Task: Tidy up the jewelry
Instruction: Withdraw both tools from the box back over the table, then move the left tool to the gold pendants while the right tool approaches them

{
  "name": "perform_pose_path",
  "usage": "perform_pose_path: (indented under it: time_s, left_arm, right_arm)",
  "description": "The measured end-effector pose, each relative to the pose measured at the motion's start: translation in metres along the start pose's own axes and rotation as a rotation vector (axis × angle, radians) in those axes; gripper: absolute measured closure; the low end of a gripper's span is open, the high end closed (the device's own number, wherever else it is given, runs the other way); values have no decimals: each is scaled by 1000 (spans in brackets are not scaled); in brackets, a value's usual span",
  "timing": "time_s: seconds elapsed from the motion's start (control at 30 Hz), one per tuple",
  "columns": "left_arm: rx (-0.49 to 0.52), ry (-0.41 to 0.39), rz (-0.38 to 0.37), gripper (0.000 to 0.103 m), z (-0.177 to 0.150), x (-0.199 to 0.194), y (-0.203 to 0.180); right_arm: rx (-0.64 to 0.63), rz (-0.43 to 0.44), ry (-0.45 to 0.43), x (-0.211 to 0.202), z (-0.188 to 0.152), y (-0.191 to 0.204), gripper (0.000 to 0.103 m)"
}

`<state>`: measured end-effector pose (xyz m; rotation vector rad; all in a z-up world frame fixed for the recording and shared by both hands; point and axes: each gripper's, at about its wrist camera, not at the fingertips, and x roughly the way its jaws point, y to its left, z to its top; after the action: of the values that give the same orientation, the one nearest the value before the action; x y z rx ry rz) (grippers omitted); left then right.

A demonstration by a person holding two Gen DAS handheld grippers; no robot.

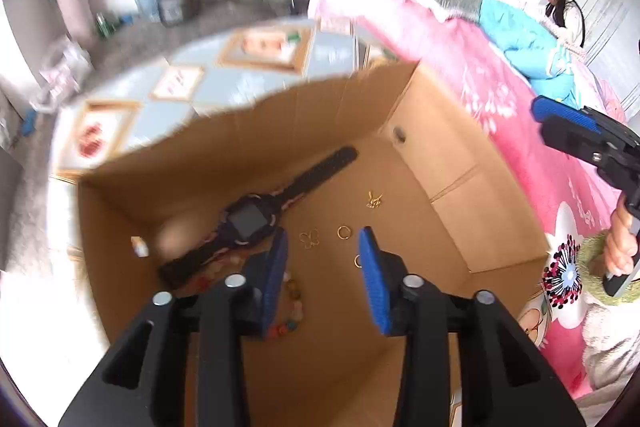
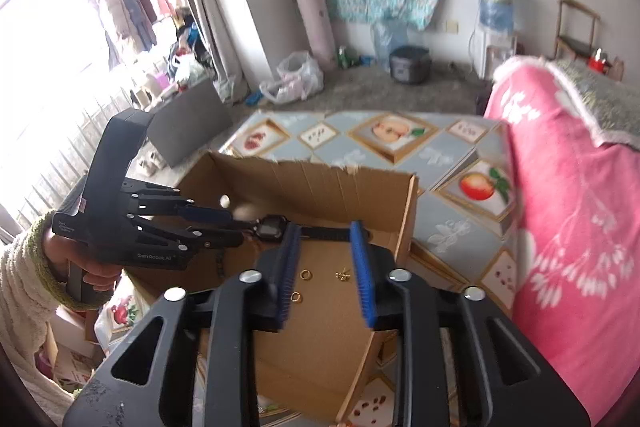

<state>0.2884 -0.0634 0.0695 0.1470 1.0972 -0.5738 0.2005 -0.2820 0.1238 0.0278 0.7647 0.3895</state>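
Observation:
An open cardboard box (image 1: 460, 163) holds a black smartwatch (image 1: 250, 221), two gold rings (image 1: 344, 232), a gold butterfly piece (image 1: 310, 239), a small gold charm (image 1: 375, 201) and a coloured bead bracelet (image 1: 290, 307). My left gripper (image 1: 323, 233) hangs open over the box floor, nothing between its blue pads. In the right wrist view my right gripper (image 2: 325, 229) stands open above the box's (image 2: 404, 227) near side, with the rings (image 2: 306, 274), the charm (image 2: 343, 275) and the watch (image 2: 269, 227) beyond. The left gripper (image 2: 236, 227) reaches in from the left.
A pink flowered blanket (image 2: 560, 207) covers the bed to the right of the box. Under the box lies a fruit-patterned cloth (image 2: 400, 135). A person (image 1: 560, 3) sits at the bed's far end. Bags, a rice cooker (image 2: 410, 63) and a water dispenser line the far wall.

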Motion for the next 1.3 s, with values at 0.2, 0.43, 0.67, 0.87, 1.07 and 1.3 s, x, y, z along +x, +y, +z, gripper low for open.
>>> perform_pose_path:
  time_s: [0.2,0.43,0.67,0.87,1.07,1.3]
  left_arm:
    - [65,-194,42,31,-57,-93,-29]
    - [95,-277,68,6,-164,-126,-66]
    - [-36,-77,160,6,-222,-22,-61]
    - [-90,-34,185,6,-230,10,-50]
    - [-53,6,227,5,-238,20,-55]
    - [-32,25,211,5,-241,20,-58]
  right_arm:
    - [-46,10,-142,-82,-35,37,38]
    - [-51,3,-34,-80,-114,78,12]
    - [-63,-95,271,13,-188,98,11]
    - [-76,-133,406,52,-217,102,11]
    - [-124,-190,432,67,-224,106,8]
    - [-116,-182,407,64,-228,106,8]
